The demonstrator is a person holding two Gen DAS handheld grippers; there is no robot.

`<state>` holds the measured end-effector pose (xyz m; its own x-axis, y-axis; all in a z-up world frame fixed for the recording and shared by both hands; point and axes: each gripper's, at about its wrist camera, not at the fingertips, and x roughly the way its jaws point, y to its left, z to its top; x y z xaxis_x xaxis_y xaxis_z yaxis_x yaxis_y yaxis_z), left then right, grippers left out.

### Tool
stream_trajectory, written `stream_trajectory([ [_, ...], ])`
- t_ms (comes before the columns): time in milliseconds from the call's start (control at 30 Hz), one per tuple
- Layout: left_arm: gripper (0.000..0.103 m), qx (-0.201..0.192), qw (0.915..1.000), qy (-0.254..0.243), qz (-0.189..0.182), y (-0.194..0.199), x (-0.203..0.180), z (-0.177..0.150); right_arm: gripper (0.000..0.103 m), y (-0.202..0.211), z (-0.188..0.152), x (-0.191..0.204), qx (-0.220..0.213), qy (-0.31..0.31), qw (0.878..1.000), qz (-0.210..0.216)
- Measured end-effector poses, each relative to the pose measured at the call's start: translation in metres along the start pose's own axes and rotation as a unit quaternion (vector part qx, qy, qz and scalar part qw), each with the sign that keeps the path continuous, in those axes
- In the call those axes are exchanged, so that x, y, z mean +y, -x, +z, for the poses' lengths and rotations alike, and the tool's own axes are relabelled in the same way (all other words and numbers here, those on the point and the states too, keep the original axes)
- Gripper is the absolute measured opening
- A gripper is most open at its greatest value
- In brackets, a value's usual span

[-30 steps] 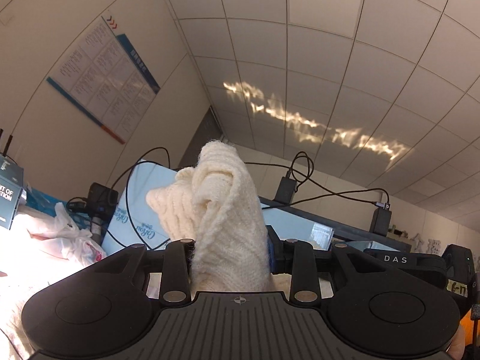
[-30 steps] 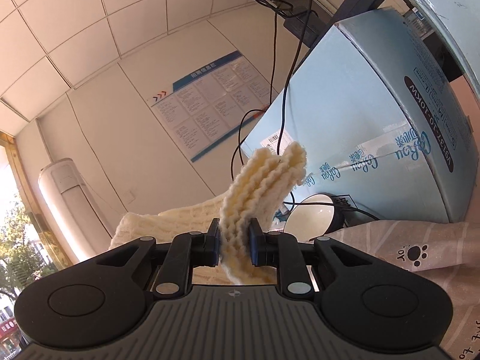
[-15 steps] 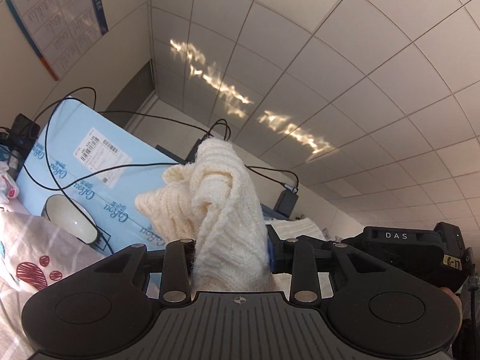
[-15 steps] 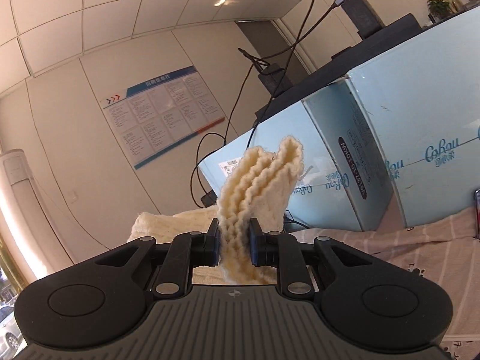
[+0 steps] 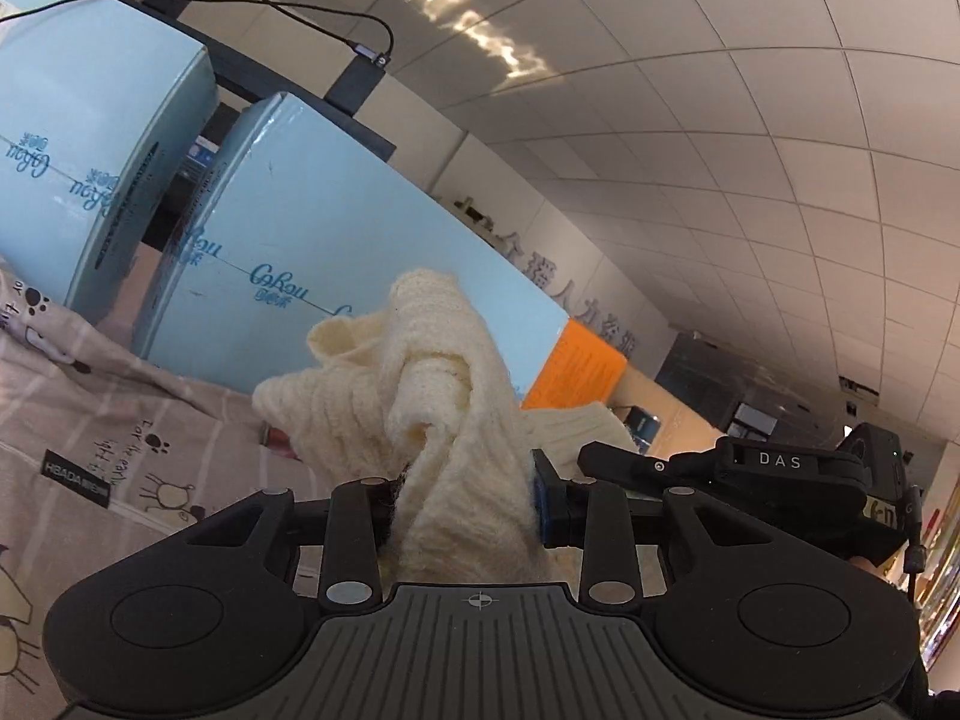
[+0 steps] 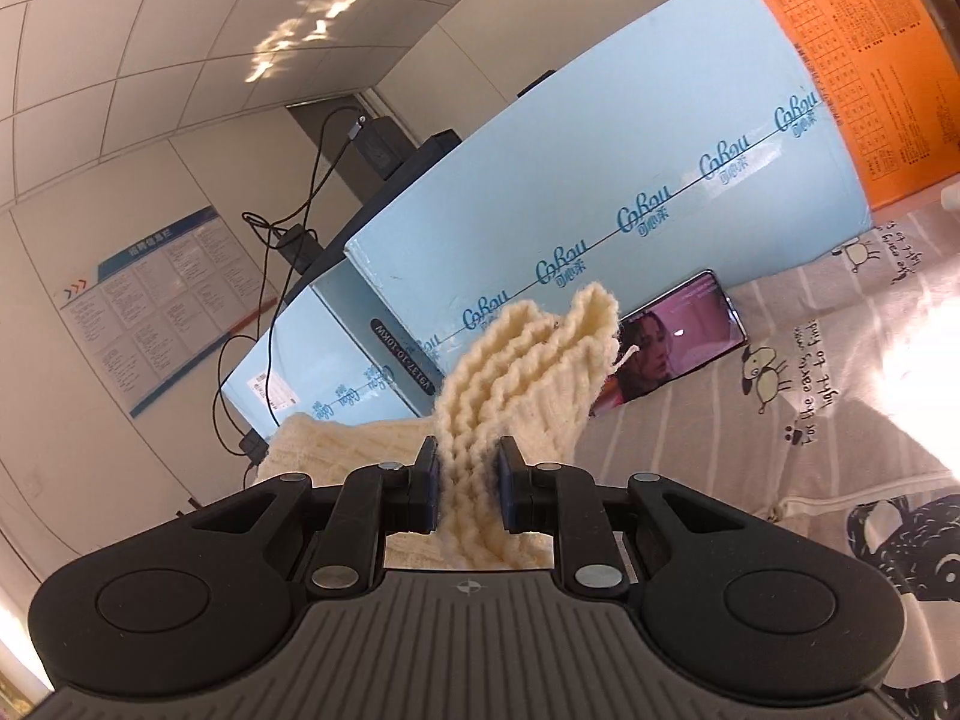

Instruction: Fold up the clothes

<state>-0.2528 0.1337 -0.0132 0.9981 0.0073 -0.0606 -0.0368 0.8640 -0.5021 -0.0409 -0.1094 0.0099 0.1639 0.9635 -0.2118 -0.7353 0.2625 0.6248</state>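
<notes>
Left gripper (image 5: 465,495) clamped on a thick bunched fold of the cream knit garment (image 5: 444,420) — the fabric stands up between the jaws and spills forward, jaws held fairly wide by the bulk. Right gripper (image 6: 468,489) pinched tight on a thinner ribbed edge of the same knit (image 6: 522,372), which fans up above the pads; more of it trails off to the left behind the gripper body.

Only in the left wrist view: the other gripper's black body, marked DAS (image 5: 780,480), at right just beyond the knit, two light blue boxes (image 5: 336,276) with a gap between them, and an orange panel (image 5: 591,363) at the far end of the nearer box.

Only in the right wrist view: a phone (image 6: 672,348) with its screen lit, leaning against the long blue box (image 6: 630,180) just behind the knit, a wall chart (image 6: 150,306) at left, cables running up to a dark adapter (image 6: 378,141).

Both views show the printed pinkish-grey bedsheet (image 6: 840,420) under everything and ceiling tiles above. Whether the garment's lower part rests on the sheet — cannot tell, gripper bodies block it.
</notes>
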Motion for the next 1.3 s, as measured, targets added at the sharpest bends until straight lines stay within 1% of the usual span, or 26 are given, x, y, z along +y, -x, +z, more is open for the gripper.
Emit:
stream_trajectory([
  [133, 0.032, 0.042, 0.9985, 0.012, -0.035, -0.047, -0.005, -0.003, 0.017, 0.032, 0.006, -0.031, -0.032, -0.009, 0.999, -0.037],
  [233, 0.032, 0.075, 0.9960, 0.001, -0.047, -0.077, -0.005, -0.006, 0.017, 0.044, 0.006, -0.046, -0.046, -0.008, 0.997, -0.058],
  [267, 0.032, 0.087, 0.9953, -0.001, -0.041, -0.087, -0.002, -0.009, 0.017, 0.046, 0.005, -0.051, -0.046, -0.010, 0.997, -0.069],
  [333, 0.032, 0.107, 0.9940, -0.008, -0.019, -0.101, 0.001, -0.017, 0.017, 0.044, 0.003, -0.062, -0.038, -0.013, 0.995, -0.089],
  [433, 0.033, 0.132, 0.9899, -0.048, 0.022, -0.113, 0.001, -0.031, 0.017, 0.039, -0.006, -0.080, -0.018, -0.012, 0.994, -0.110],
  [467, 0.034, 0.139, 0.9882, -0.056, 0.032, -0.115, 0.002, -0.033, 0.018, 0.038, -0.009, -0.083, -0.016, -0.006, 0.993, -0.117],
  [533, 0.036, 0.150, 0.9861, -0.056, 0.046, -0.116, 0.006, -0.033, 0.021, 0.037, -0.013, -0.086, -0.009, 0.008, 0.991, -0.135],
  [567, 0.040, 0.153, 0.9852, -0.056, 0.054, -0.116, 0.007, -0.032, 0.024, 0.036, -0.014, -0.087, -0.005, 0.015, 0.989, -0.144],
  [600, 0.047, 0.154, 0.9840, -0.063, 0.064, -0.115, 0.007, -0.032, 0.026, 0.037, -0.016, -0.089, -0.005, 0.015, 0.988, -0.154],
  [633, 0.051, 0.154, 0.9820, -0.075, 0.079, -0.114, 0.006, -0.031, 0.039, 0.037, -0.017, -0.090, -0.006, 0.014, 0.986, -0.164],
  [667, 0.060, 0.154, 0.9801, -0.086, 0.092, -0.112, 0.004, -0.031, 0.052, 0.039, -0.019, -0.091, -0.012, 0.017, 0.984, -0.177],
  [700, 0.070, 0.151, 0.9791, -0.092, 0.100, -0.111, 0.004, -0.030, 0.056, 0.040, -0.021, -0.091, -0.020, 0.021, 0.982, -0.189],
  [767, 0.080, 0.135, 0.9800, -0.095, 0.111, -0.105, 0.004, -0.025, 0.070, 0.043, -0.021, -0.092, -0.030, 0.033, 0.977, -0.209],
  [800, 0.085, 0.124, 0.9812, -0.096, 0.113, -0.101, 0.005, -0.022, 0.074, 0.046, -0.020, -0.093, -0.040, 0.033, 0.976, -0.213],
  [833, 0.087, 0.112, 0.9818, -0.098, 0.118, -0.098, 0.006, -0.018, 0.080, 0.049, -0.019, -0.093, -0.050, 0.032, 0.975, -0.216],
  [867, 0.088, 0.102, 0.9809, -0.102, 0.131, -0.095, 0.007, -0.016, 0.082, 0.050, -0.019, -0.095, -0.057, 0.032, 0.973, -0.219],
  [933, 0.088, 0.092, 0.9759, -0.115, 0.161, -0.091, 0.008, -0.012, 0.082, 0.050, -0.018, -0.100, -0.064, 0.029, 0.968, -0.241],
  [1000, 0.088, 0.097, 0.9679, -0.132, 0.190, -0.092, 0.010, -0.012, 0.082, 0.047, -0.017, -0.104, -0.059, 0.028, 0.965, -0.255],
  [1100, 0.091, 0.115, 0.9584, -0.146, 0.217, -0.095, 0.014, -0.017, 0.082, 0.038, -0.019, -0.107, -0.032, 0.037, 0.956, -0.289],
  [1133, 0.091, 0.120, 0.9560, -0.150, 0.222, -0.096, 0.014, -0.019, 0.082, 0.033, -0.020, -0.109, -0.021, 0.043, 0.951, -0.307],
  [1200, 0.091, 0.128, 0.9518, -0.161, 0.228, -0.098, 0.014, -0.022, 0.082, 0.034, -0.017, -0.107, -0.022, 0.046, 0.954, -0.297],
  [1233, 0.091, 0.126, 0.9517, -0.165, 0.226, -0.097, 0.013, -0.023, 0.082, 0.035, -0.015, -0.107, -0.022, 0.046, 0.955, -0.291],
  [1300, 0.091, 0.119, 0.9561, -0.162, 0.213, -0.092, 0.011, -0.021, 0.082, 0.037, -0.012, -0.105, -0.024, 0.048, 0.958, -0.280],
])
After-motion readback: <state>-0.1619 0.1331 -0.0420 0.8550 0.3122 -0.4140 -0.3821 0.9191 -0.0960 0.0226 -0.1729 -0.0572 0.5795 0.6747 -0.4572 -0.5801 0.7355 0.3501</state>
